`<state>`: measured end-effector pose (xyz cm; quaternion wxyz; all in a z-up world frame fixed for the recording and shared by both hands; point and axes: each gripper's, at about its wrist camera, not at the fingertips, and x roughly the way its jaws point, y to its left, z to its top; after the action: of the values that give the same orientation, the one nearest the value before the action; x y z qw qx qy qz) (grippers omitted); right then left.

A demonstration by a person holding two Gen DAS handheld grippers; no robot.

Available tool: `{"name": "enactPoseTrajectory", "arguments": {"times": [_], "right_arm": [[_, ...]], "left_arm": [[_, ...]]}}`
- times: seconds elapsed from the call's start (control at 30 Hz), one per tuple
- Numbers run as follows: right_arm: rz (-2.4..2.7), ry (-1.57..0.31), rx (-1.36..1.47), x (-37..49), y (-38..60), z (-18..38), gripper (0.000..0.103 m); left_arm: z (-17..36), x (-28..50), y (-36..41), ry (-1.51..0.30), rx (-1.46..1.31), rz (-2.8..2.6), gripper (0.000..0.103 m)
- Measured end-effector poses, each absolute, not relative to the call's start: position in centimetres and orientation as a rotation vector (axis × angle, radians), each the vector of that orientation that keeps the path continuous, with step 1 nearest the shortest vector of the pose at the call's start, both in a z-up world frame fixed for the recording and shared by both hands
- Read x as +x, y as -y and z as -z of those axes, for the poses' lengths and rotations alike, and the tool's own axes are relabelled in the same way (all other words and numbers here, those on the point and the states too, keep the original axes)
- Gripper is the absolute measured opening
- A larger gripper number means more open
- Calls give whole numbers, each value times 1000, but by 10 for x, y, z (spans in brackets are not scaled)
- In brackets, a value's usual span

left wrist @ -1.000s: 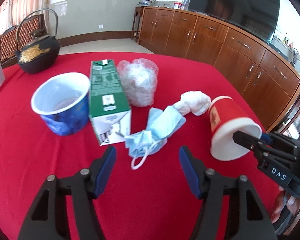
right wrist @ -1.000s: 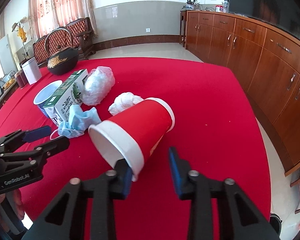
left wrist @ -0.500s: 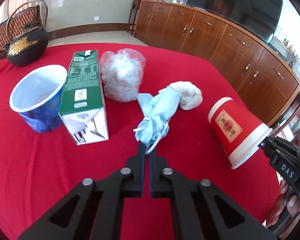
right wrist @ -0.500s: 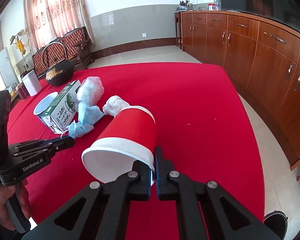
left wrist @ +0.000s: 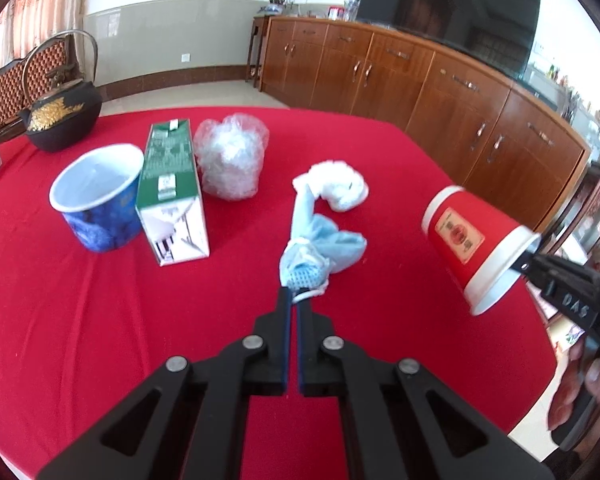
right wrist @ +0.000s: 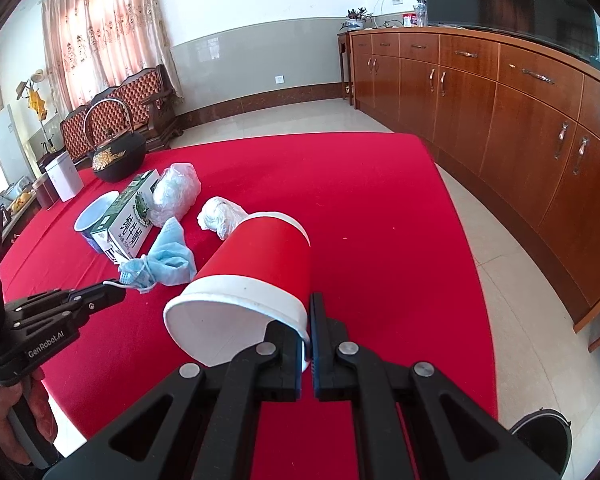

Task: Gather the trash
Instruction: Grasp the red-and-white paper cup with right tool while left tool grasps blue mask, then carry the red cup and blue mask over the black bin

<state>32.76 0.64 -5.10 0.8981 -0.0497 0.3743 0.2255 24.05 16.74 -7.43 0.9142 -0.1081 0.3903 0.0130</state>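
My left gripper [left wrist: 294, 299] is shut on the ear loop of a crumpled blue face mask [left wrist: 320, 244], which trails on the red tablecloth [left wrist: 100, 320]. My right gripper [right wrist: 307, 320] is shut on the white rim of a red paper cup [right wrist: 256, 276], tilted with its mouth toward me and held above the cloth. In the left wrist view that red cup [left wrist: 476, 248] hangs at the right, with the right gripper [left wrist: 528, 258] clamped on its rim. From the right wrist view, the left gripper [right wrist: 116, 290] pinches the mask [right wrist: 168, 256].
A white tissue wad [left wrist: 336, 188], a clear plastic bag [left wrist: 230, 160], a green carton [left wrist: 172, 188] and a blue cup [left wrist: 100, 196] lie on the cloth. A black kettle [left wrist: 60, 116] stands at the back left. A dark bin [right wrist: 540, 440] is on the floor by the table's right edge.
Both grippers went from open to shut, the left on the mask's loop, the right on the cup's rim. The cup has risen off the cloth and the mask is drawn toward me.
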Motion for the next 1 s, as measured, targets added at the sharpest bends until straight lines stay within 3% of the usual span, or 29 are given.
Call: {"name": "enactPoseTrajectory", "arguments": {"times": [0.03,0.07,0.2,0.23,0.43,0.47,0.5,1.0], "right_arm": [[-466,-780,-103,327,-5,51,3],[-463,-782,-104,326,-4,52,3],[-448,-797,-105,329,-2,57,3],[-446,-799,-106,330,-2,58,3],[-436,-806,-105,340,-2,64,3],[-435,-807,-104,341,-2,64,3],[-436,-807,-102,342,-2,64,3],[-404,-779,-78,328,24,49,3]], "left_arm": [[76,240,-167,-807,-228,-28,7],[77,240,-166,-812,-232,-22,17],[79,245,-160,-816,-209,-25,61],[78,247,-160,-807,-208,-29,63],[79,269,-160,-820,-209,-9,63],[81,272,-159,-826,-218,7,51],[83,276,-159,-838,-233,25,22],[56,238,-129,-745,-159,2,21]]}}
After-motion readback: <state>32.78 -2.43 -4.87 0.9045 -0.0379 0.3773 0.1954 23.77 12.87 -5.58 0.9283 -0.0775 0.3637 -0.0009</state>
